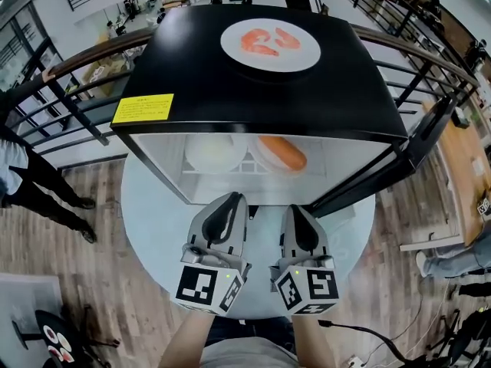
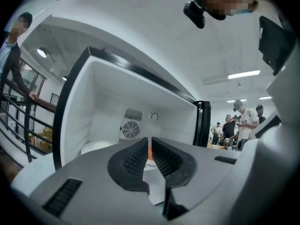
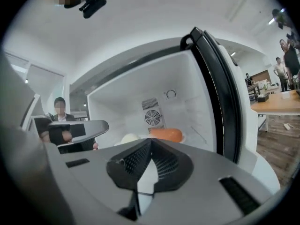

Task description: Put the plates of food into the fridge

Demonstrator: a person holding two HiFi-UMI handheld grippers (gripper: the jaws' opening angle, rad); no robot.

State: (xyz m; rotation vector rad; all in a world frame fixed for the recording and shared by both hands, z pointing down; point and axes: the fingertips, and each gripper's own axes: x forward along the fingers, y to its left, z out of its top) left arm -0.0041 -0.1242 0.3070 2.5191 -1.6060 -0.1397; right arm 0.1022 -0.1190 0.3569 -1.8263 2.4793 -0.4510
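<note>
We hold both tools side by side just in front of the open fridge [image 1: 261, 83], which stands on the round white table [image 1: 149, 205]. The left tool [image 1: 234, 197] has its jaws a narrow slit apart, with nothing between them. The right tool [image 1: 298, 208] has its tips together and is empty too. Inside the fridge sit a plate of white food [image 1: 215, 153] and, to its right, a plate with an orange sausage [image 1: 261, 153]. A third plate [image 1: 270, 62] (the one with shrimp) rests on the fridge's black top. The door [image 1: 414, 144] hangs open at the right.
</note>
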